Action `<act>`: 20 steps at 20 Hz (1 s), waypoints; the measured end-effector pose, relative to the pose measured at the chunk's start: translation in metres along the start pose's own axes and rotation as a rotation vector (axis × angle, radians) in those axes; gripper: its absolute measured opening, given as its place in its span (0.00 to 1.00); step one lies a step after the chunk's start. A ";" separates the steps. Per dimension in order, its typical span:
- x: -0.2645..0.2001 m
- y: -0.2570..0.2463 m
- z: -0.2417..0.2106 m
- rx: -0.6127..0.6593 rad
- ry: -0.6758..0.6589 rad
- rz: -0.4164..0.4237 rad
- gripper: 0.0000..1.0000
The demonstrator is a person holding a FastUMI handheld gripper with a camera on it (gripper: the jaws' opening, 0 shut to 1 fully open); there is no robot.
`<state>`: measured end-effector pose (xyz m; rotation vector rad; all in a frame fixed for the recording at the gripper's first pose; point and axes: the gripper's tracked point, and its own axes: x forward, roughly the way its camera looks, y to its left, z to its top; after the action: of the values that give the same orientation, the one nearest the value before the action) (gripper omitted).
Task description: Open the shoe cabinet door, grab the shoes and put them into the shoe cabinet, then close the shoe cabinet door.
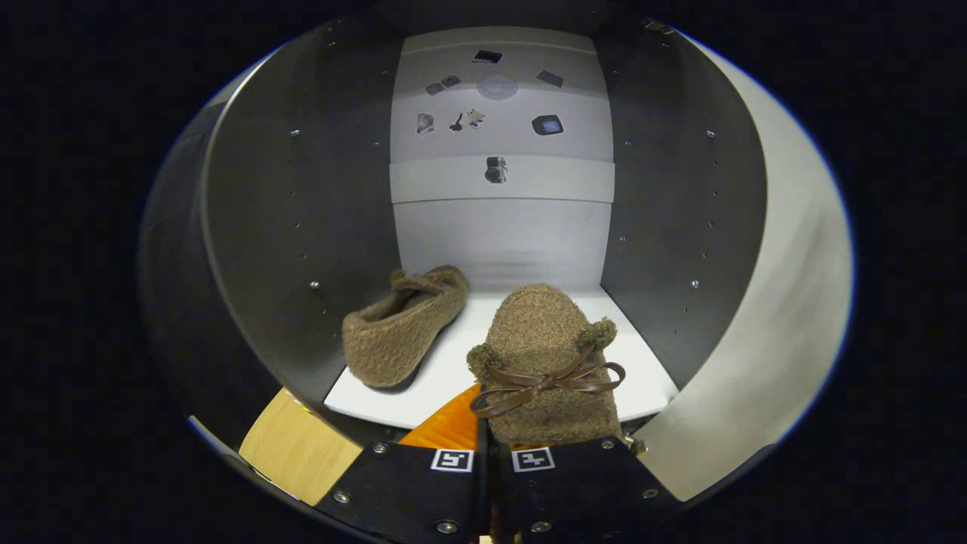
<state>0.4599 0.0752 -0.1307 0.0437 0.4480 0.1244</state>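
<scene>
1. Two shoes: the first shoe (404,326) already lies on the cabinet shelf (642,378), ahead and left of the tool (487,461).
2. Clenched, the tool grips the second shoe (544,363) by its heel.
3. Its long axis points straight ahead into the shoe cabinet (302,227).

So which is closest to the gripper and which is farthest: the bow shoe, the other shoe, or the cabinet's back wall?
From the gripper:
1. Bow shoe, held between the fingers.
2. Other shoe, ahead to the left, lying on the cabinet floor.
3. Back wall, beyond both shoes.
</scene>
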 end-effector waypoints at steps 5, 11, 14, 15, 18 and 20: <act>0.054 -0.013 0.029 -0.005 0.025 -0.013 0.05; 0.105 -0.013 0.040 -0.004 0.065 -0.008 0.05; 0.121 -0.014 0.040 0.007 0.086 -0.004 0.04; 0.125 -0.016 0.037 0.005 0.098 -0.011 0.05; 0.134 -0.019 0.032 0.007 0.118 -0.017 0.05; 0.136 -0.020 0.028 0.015 0.126 -0.025 0.07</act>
<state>0.5965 0.0721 -0.1652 0.0453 0.5752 0.0993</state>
